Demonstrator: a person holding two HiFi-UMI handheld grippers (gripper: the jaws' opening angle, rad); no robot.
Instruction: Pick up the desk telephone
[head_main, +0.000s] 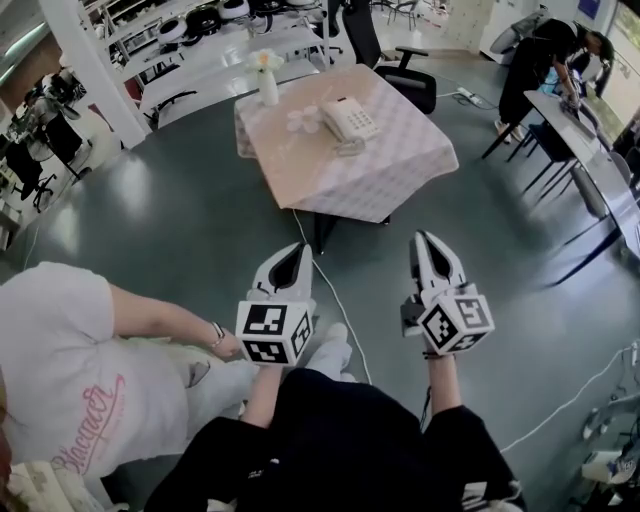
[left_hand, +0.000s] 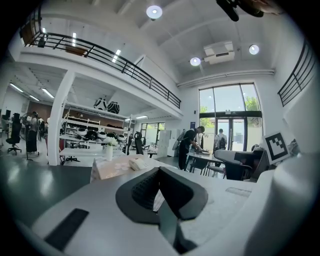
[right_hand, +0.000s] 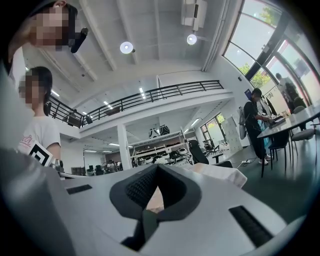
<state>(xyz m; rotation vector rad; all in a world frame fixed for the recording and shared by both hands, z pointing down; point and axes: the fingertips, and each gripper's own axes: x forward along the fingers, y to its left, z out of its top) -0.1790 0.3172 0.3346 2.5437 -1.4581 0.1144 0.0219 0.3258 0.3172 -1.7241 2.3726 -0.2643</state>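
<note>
Grey floor separates both grippers from the cloth-covered table (head_main: 400, 165) where the desk telephone (head_main: 350, 120) sits, well ahead; left gripper (head_main: 302, 249) and right gripper (head_main: 427, 239) have jaws pressed together, empty

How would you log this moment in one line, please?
phase: pre-grasp | left tool: shut, empty | right tool: shut, empty | telephone: on table, untouched
</note>
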